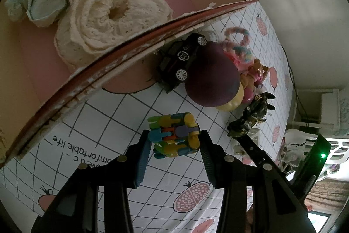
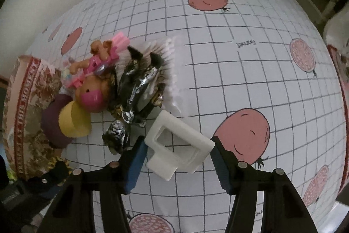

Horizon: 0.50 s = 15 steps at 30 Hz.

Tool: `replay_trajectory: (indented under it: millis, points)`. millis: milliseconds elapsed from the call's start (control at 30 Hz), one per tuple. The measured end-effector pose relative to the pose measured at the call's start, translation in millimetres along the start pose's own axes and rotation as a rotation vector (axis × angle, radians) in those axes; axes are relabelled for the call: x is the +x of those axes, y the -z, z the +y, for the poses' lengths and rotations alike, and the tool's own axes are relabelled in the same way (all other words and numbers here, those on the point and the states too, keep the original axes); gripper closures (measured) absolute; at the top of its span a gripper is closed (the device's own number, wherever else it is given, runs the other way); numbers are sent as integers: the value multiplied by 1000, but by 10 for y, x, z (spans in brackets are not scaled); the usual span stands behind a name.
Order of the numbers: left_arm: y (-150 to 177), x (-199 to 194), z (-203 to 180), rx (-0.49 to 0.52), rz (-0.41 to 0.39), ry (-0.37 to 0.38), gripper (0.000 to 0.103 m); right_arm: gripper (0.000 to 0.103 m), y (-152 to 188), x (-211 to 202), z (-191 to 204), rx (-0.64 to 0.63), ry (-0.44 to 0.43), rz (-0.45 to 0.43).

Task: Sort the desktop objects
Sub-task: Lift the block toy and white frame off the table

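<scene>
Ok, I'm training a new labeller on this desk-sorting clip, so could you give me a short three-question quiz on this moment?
1. True or false: the left gripper grips the multicoloured block toy.
2. What sits between the right gripper's fingers? A) white plastic frame B) toy car C) doll
3. Fill in: the mushroom toy's cap is dark ____.
Key: 1 true; 2 A; 3 purple.

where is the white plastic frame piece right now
In the right wrist view the white plastic frame piece sits low in the middle, between the right gripper fingers, on the checked tablecloth, just right of the dark foil-like toy.
</scene>
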<state>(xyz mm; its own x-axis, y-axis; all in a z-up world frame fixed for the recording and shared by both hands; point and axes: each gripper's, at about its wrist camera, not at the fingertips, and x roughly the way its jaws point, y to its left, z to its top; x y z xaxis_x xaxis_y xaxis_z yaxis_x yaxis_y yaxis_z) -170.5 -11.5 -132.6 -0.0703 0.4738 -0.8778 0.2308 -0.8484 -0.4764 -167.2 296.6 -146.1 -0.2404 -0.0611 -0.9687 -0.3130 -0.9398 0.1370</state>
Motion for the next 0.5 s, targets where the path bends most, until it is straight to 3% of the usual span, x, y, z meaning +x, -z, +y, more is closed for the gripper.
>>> replay_trajectory:
  millis: [233,500]
  points:
    - [-23,116,-172,4,3,-3,57,41,-69,-267,-80,68,-49,-69]
    - [-119,121,-402,26,-41,25,57,41,-53,-944,-11,86,-140,-352]
